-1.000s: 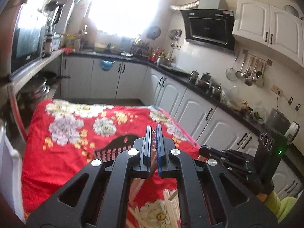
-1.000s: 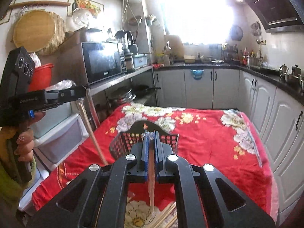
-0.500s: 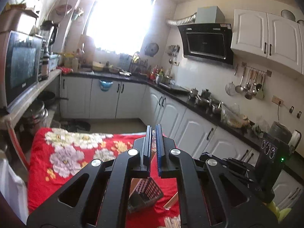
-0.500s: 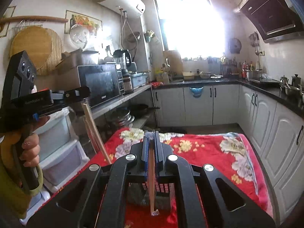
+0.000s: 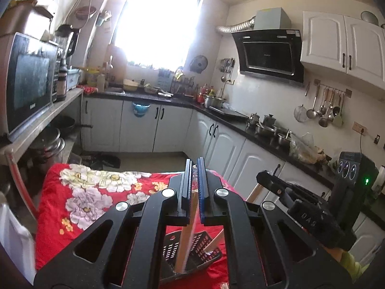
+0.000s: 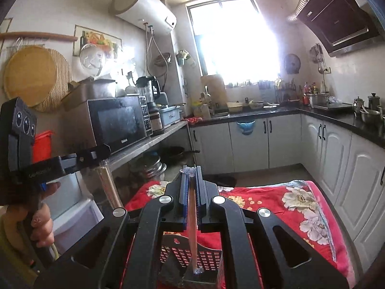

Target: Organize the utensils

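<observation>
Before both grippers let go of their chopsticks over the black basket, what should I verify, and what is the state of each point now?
1. Left gripper shut on its wrapped wooden chopsticks: ok.
2. Right gripper shut on its wrapped pair of chopsticks: ok.
3. Left pair's lower end inside the black perforated plastic basket: ok.
4. Right pair's lower end over the basket opening: ok.
5. Lower ends touching the basket bottom: cannot tell.
6. Basket steady on the red floral cloth: cannot tell; it looks tilted.
</observation>
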`<state>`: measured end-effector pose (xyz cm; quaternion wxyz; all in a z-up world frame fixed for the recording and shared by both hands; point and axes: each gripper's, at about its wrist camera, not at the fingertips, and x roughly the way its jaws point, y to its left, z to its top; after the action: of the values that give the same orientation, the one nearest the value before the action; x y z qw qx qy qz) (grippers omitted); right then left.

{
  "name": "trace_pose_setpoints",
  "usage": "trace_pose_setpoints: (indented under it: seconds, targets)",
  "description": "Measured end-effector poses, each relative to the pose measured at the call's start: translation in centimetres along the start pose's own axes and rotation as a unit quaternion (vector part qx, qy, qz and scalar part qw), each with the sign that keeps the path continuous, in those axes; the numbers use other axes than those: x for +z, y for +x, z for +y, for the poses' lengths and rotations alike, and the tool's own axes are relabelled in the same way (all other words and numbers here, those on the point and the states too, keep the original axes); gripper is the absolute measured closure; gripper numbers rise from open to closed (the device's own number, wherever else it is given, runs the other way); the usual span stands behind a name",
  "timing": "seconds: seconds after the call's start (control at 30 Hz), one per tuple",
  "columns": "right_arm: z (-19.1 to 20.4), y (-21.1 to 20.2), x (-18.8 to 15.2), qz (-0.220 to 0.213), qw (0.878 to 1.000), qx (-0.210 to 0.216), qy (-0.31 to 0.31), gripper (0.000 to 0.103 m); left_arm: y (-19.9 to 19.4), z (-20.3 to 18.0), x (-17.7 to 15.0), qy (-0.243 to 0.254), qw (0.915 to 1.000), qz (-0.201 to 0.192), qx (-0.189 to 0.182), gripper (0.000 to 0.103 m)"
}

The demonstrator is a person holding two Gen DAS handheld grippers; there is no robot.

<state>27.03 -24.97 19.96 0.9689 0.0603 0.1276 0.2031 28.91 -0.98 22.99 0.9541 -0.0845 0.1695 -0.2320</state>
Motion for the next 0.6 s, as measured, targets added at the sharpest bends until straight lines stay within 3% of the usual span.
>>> trace_pose_setpoints:
  seconds: [0.3, 0.6]
  targets:
    - [-0.5, 2.8, -3.6, 0.032, 0.999, -0.019, -0.001, 0.097, 1.5, 1.9, -1.3, -0.009, 0.9998, 0.012, 0.015, 0.101]
    - [-2.0, 3.1, -5.9, 0.045, 0.998, -0.029, 0.032, 0.097, 3.2, 4.1, -5.0, -0.025, 0.9981, 0.048, 0.030, 0.101]
